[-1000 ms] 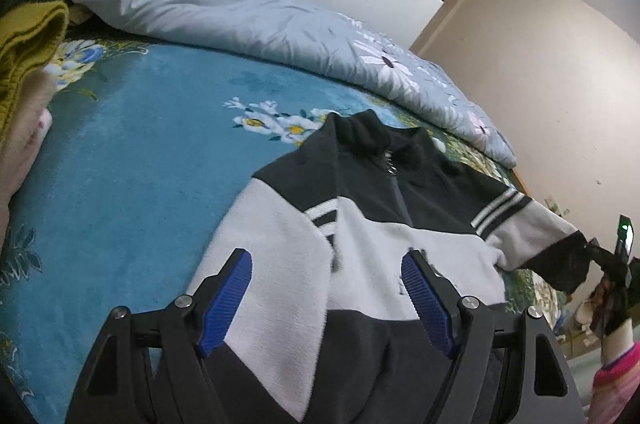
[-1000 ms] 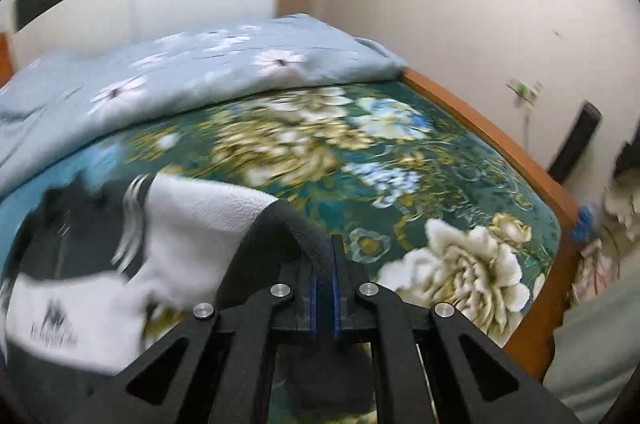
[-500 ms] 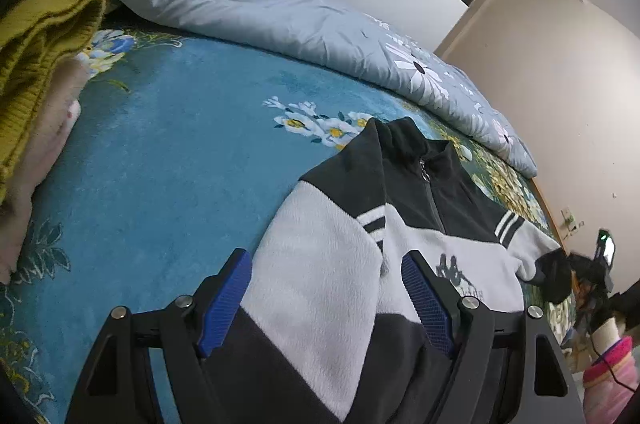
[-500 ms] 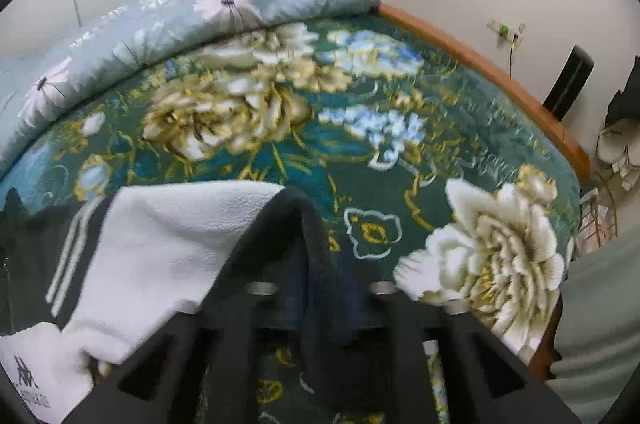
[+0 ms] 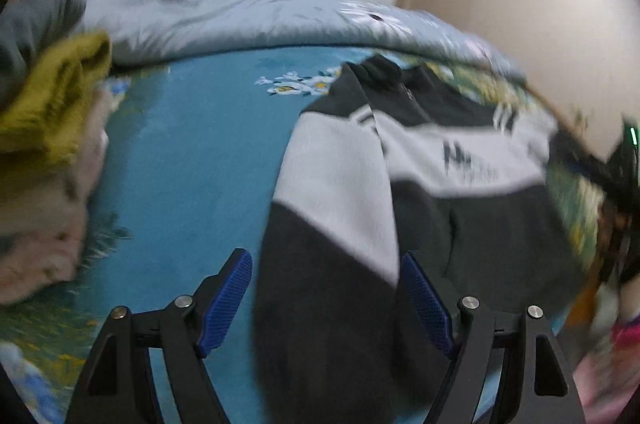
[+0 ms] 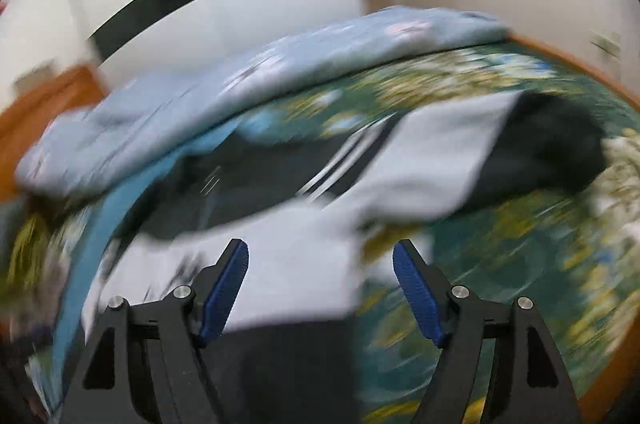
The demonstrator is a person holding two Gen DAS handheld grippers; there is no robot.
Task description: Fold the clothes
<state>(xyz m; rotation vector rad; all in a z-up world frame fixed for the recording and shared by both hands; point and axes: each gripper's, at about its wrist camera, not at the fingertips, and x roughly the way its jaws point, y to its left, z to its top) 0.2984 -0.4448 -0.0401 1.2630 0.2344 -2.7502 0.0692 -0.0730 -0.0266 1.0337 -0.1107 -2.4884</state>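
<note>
Both of my grippers, left (image 5: 326,298) and right (image 6: 320,288), hover spread wide, holding nothing, over the black-and-white zip jacket (image 5: 400,183) lying face-up on the floral bedspread (image 5: 192,151). Its outstretched sleeve (image 6: 480,159) could bunch if I pinch one layer. Motion blur smears both views; the hem is cut off.

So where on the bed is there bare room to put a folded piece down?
Bare blue bedspread lies between the stack of folded clothes and the black-and-white jacket, bounded at the back by the rumpled quilt. More floral cover shows beyond the jacket's outstretched sleeve. The jacket fills the middle.
</note>
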